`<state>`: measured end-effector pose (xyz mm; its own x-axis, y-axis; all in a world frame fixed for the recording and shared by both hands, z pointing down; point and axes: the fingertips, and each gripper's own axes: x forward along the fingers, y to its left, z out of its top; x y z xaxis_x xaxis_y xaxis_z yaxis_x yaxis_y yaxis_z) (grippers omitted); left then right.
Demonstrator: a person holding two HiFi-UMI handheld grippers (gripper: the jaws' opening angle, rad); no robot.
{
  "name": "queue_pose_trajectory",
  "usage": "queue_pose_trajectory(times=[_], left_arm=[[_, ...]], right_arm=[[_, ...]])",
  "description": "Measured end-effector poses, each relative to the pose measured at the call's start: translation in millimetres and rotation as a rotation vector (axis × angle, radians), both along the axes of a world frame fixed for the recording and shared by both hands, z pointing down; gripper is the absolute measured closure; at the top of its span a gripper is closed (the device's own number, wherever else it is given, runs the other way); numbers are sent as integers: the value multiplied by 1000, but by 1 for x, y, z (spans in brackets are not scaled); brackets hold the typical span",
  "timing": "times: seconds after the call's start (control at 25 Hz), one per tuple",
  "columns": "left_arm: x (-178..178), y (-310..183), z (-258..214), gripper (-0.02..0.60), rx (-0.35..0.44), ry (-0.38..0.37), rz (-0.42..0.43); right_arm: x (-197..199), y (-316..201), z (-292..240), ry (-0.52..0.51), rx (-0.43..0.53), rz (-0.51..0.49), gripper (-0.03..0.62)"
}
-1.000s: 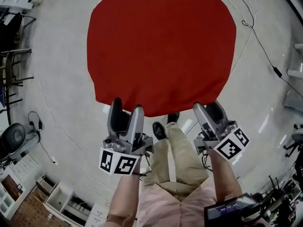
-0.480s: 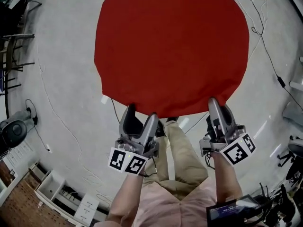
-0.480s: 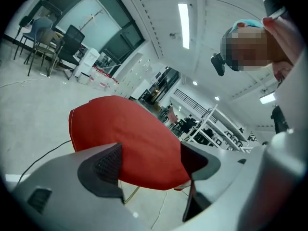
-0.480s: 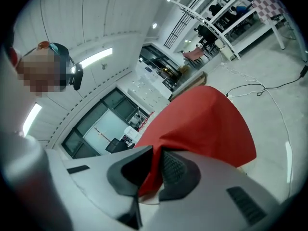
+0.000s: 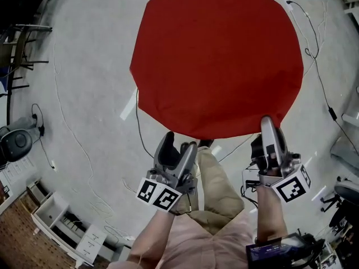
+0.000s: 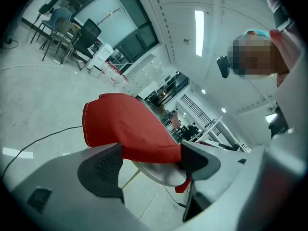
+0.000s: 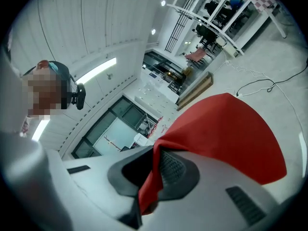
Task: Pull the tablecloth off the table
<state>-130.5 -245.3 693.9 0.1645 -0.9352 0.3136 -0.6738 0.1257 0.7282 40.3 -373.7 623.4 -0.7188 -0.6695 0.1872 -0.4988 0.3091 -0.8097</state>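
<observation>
The pull is barely getting under way. The red tablecloth is lying spread over the whole round tabletop, smooth across the top and draping down past the rim on every side, so none of it is coming off yet.

The right gripper is the one doing the work. Its jaws have just been closing and are now pinching a fold of the hem at the cloth's near right edge, with red fabric sandwiched between the pads and trailing out below them. The left gripper is hovering at the near left edge with its jaws standing wide apart. The hem is showing between them, but neither pad is pressing on it, so it is holding nothing.

What is left, as I am judging it, is nearly everything: a left-hand grip (if one is wanted) and the whole drag toward the near side.

The cloth is looking plain and lightweight, with a thin pale stitched hem, soft folds where it hangs, and nothing resting on it.
</observation>
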Motion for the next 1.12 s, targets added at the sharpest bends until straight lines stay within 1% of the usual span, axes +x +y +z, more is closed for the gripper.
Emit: queue_pose_trajectory(times=[0.12, 0.2, 0.32, 0.4, 0.48, 0.56, 0.64, 0.72, 0.84, 0.96, 1.12], left_arm=[[3, 7, -8, 224, -15, 60, -3], [7, 7, -14, 224, -10, 115, -4], [8, -4, -23, 224, 28, 224, -23], [13, -18, -33, 224, 68, 274, -20], [21, -29, -41, 224, 92, 336, -26], [26, -35, -41, 224, 95, 406, -42], [25, -39, -34, 224, 93, 448, -63], [21, -47, -27, 224, 96, 495, -114], [14, -62, -31, 222, 128, 531, -179], [7, -71, -36, 224, 145, 561, -246], [-4, -70, -49, 224, 140, 559, -332]], right_arm=[[-9, -7, -21, -27, 17, 1, 557], [-14, -12, -33, -33, 27, 5, 559], [-22, -16, -44, -48, 36, 2, 559], [-21, -18, -52, -52, 40, 3, 559], [-18, -21, -60, -57, 49, 5, 559], [-21, -22, -64, -60, 57, 2, 559], [-26, -21, -63, -65, 59, -9, 559], [-26, -19, -63, -78, 59, -24, 560], [-16, -12, -65, -94, 57, -44, 563], [-4, -5, -68, -83, 52, -56, 565], [4, 13, -74, -65, 34, -74, 566]])
